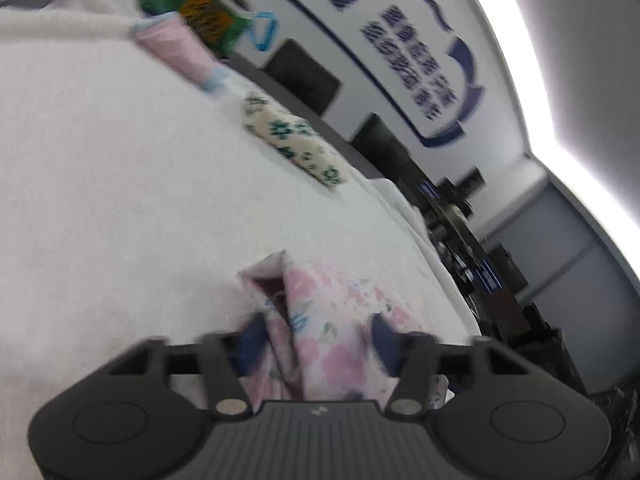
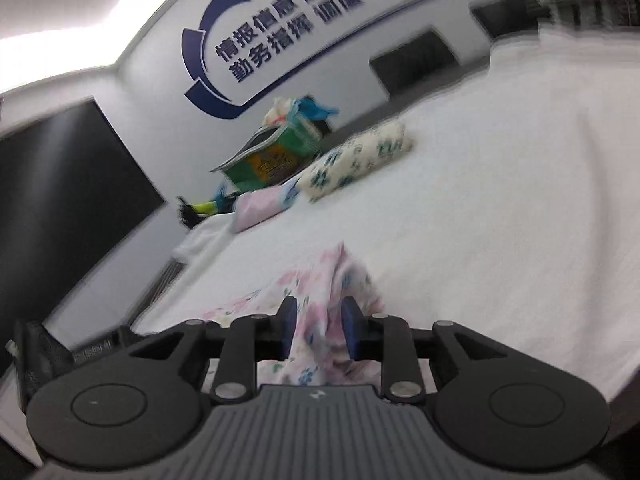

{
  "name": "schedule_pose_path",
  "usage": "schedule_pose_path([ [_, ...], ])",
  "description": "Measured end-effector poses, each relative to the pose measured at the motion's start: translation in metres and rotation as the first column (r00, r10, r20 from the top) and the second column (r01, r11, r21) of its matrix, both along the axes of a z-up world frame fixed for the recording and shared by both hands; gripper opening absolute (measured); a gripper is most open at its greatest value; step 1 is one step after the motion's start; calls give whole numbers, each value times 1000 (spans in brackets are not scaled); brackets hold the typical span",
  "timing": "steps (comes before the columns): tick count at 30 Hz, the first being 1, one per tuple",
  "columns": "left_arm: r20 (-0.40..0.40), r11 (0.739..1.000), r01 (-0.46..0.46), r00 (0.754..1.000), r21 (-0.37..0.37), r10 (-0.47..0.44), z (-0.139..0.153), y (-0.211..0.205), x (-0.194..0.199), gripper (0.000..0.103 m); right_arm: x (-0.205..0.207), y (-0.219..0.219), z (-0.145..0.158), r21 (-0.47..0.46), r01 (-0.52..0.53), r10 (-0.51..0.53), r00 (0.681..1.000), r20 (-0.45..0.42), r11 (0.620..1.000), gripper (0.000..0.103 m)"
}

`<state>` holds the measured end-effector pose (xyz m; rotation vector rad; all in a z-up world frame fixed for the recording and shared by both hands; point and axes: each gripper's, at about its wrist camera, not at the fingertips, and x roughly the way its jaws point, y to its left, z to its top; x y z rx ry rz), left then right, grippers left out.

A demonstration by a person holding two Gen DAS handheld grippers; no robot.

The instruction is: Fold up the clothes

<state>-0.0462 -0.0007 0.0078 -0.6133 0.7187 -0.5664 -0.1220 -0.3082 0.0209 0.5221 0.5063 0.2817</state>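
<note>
My left gripper (image 1: 316,344) has its two blue pads apart, with the soft pink flowered cloth (image 1: 320,320) bunched up between them. I cannot tell if the pads really squeeze it. My right gripper (image 2: 318,328) has its pads much closer together, and they pinch a fold of the same pink flowered cloth (image 2: 320,304).

The cloth sits at 6 o'clock in both views, right by my fingers, on the big white fuzzy table cover (image 1: 120,200). There is lots of open white space at 9 o'clock in the left view and at 3 o'clock in the right view. The edge of the cover runs close by at 3 o'clock in the left view.

Far off at 12 o'clock lie a folded cream cloth with green flowers (image 1: 296,140), a folded pale pink cloth (image 1: 176,48) and a green bag with an orange label (image 1: 192,4). Behind them is a white wall with blue writing (image 2: 280,32) and a big black screen (image 2: 60,200). Everything looks blurry.
</note>
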Motion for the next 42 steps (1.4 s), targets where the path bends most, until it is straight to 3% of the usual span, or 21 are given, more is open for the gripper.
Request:
schedule_pose_path([
  [1,-3,1000,7,1000,5,-7,0,-1,1,30,-1,1,1,-25,11,-11,1000,-3,1000,25],
  [4,-14,999,30,999,18,-29,0,-6,5,29,8,-4,-11,19,19,-18,996,-86,1000,28],
  [6,-23,999,34,999,15,-33,0,-3,6,33,5,-11,-13,77,19,-11,994,-106,997,49],
  [8,-31,1000,30,999,5,-30,0,4,6,46,0,-17,-10,114,12,2,993,-120,993,63],
  [9,-25,999,32,999,24,-31,1,5,8,48,-3,-19,-9,127,8,9,992,-128,992,70],
  [12,-33,998,52,998,36,-51,0,3,13,47,0,-20,-8,150,-10,35,986,-165,989,76],
  [14,-41,997,64,997,31,-63,-2,1,15,29,9,-14,-12,160,-20,51,980,-191,987,75],
  [16,-48,997,76,996,25,-75,-5,-1,17,27,21,-3,-18,163,-46,77,978,-192,985,64],
  [18,-56,997,78,995,17,-77,-7,-1,19,22,31,0,-25,171,-61,93,977,-190,983,39],
  [20,-62,997,74,995,8,-73,-8,1,20,18,42,-2,-29,208,-83,122,976,-181,975,26],
  [21,-66,997,71,995,3,-71,-9,2,21,18,47,-3,-30,228,-104,145,974,-172,968,21],
  [23,-72,998,67,995,-7,-67,-11,4,22,18,56,-7,-31,262,-132,181,968,-172,956,21],
  [25,-73,997,78,994,-10,-79,-12,4,23,20,59,-11,-30,254,-142,194,961,-195,957,23],
  [28,-66,996,87,994,5,-87,-10,6,22,25,46,-15,-18,152,-130,158,968,-196,980,43],
  [30,-68,996,93,993,12,-92,-9,7,25,36,36,-21,-9,109,-94,114,975,-191,990,58],
  [32,-70,995,98,993,19,-97,-8,9,27,57,29,-29,-7,116,-74,97,974,-206,990,65],
  [33,-71,995,101,993,23,-99,-7,10,29,59,25,-34,-6,125,-66,92,972,-217,990,69],
  [36,-73,994,109,992,33,-106,-5,12,32,56,27,-43,-16,201,-56,108,960,-260,978,76],
  [39,-84,992,124,989,40,-120,-5,10,36,35,37,-45,-21,278,-60,136,955,-264,959,77],
  [42,-88,990,133,988,41,-129,-5,5,37,30,56,-40,-24,318,-104,194,943,-269,942,77],
])
